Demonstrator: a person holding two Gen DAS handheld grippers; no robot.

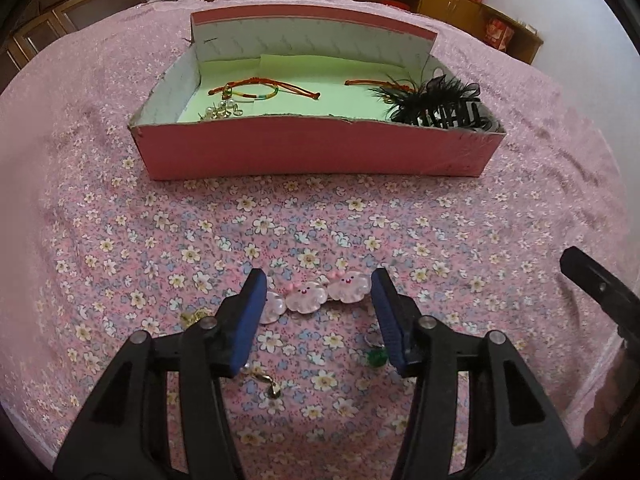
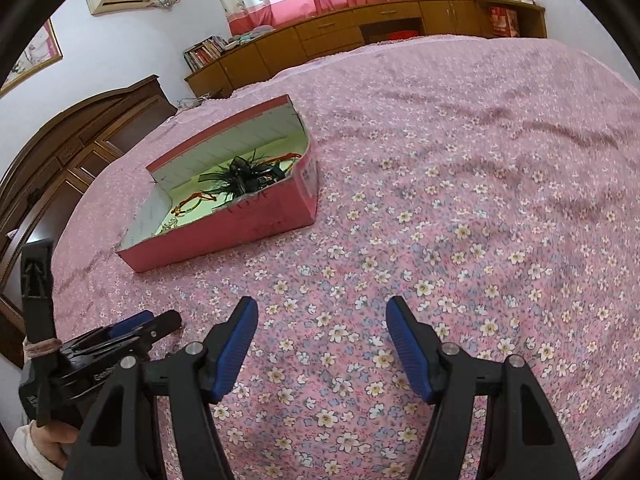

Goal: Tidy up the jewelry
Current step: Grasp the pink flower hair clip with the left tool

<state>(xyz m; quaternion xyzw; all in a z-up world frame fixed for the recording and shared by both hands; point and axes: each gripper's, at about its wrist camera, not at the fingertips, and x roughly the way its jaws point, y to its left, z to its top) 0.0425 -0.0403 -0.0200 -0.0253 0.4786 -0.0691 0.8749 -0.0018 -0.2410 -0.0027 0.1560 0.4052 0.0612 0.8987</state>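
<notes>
A pink open box (image 1: 320,148) with a green floor lies on the floral bedspread. It holds a red cord bracelet (image 1: 256,90), pearl earrings (image 1: 220,112) and a black feather hair clip (image 1: 436,102). My left gripper (image 1: 318,300) is open, low over a hair clip of pale shell-shaped pieces (image 1: 308,294) that lies between its blue pads. A green ring (image 1: 376,350) and a gold charm (image 1: 272,388) lie near the fingers. My right gripper (image 2: 320,340) is open and empty over the bedspread. The box (image 2: 224,236) lies to its far left.
The left gripper's body (image 2: 100,356) shows at the lower left of the right wrist view. Wooden cabinets (image 2: 360,36) and a dark headboard (image 2: 80,152) stand beyond the bed. The bed edge (image 2: 616,432) runs at the lower right.
</notes>
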